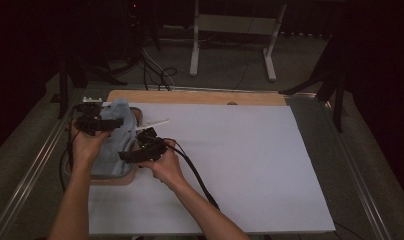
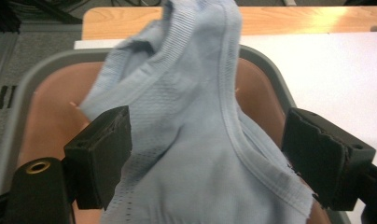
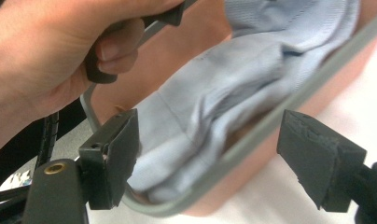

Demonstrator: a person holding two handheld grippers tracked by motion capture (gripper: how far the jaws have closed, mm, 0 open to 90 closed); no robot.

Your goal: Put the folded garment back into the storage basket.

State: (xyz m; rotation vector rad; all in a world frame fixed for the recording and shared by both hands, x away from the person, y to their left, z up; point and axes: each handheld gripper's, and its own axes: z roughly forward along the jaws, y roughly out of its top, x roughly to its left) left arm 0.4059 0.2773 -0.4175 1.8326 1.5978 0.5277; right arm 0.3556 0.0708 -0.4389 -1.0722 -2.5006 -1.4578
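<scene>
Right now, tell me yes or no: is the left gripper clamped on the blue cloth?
No: in the left gripper view the left gripper stands open, its jaws apart either side of the blue cloth lying in the tray.

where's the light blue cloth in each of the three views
High view: the light blue cloth lies far left, heaped in the tray between the two hands.
Left gripper view: it fills the centre, running from the top edge down between the open jaws.
Right gripper view: it runs from the upper right down to the centre, inside the tray.
Shared landmark: the tray's grey rim.
</scene>
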